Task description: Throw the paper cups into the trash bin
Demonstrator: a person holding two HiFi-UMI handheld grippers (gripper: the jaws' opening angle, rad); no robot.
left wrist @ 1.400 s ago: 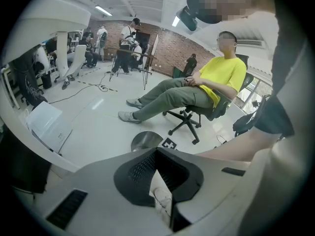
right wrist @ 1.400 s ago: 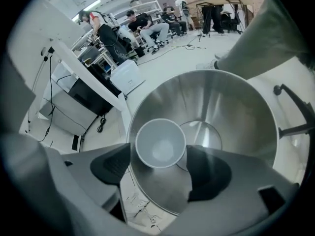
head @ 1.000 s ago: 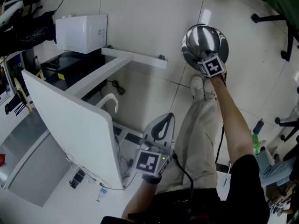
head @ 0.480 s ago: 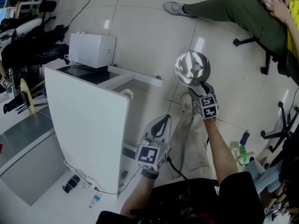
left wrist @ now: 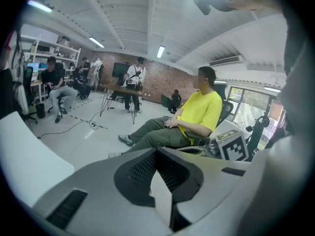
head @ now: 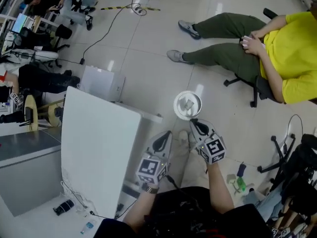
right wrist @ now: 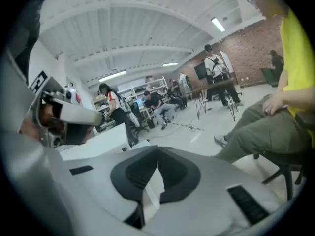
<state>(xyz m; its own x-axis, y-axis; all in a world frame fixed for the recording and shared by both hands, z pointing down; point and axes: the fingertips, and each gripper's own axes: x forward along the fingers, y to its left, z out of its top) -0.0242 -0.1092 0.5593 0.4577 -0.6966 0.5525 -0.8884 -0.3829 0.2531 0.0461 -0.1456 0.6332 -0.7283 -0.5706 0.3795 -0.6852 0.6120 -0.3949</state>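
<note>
1. White inside and round, the trash bin (head: pixel 176 106) stands on the pale tiled floor (head: pixel 148 48), just past the tip of the right gripper.
2. A pale, crumpled shape that looks like a paper cup (head: pixel 187 103) lies down in the bin; it is too small to tell how many cups there are.
3. The right gripper (head: pixel 196 126) hangs just on the near side of the bin with its tip aimed at the rim. Its jaws are closing right together, and nothing sits between them.
4. The left gripper (head: pixel 163 142) hangs just beside the right one, a little nearer to the person who holds it. Its jaws are also pressed together, with nothing in their grasp.
5. Neither tool touches the bin or the cup.
6. A white table (head: pixel 99 148) fills the space to the left of the left gripper, and a white box (head: pixel 101 83) sits on the floor beyond its far edge.
7. A seated person in a yellow shirt (head: pixel 290 43) is beyond the bin to the right, legs stretched out across the tiles and apart from the bin.
8. A dark cable (head: pixel 115 20) trails over the floor at the far side of the room.
</note>
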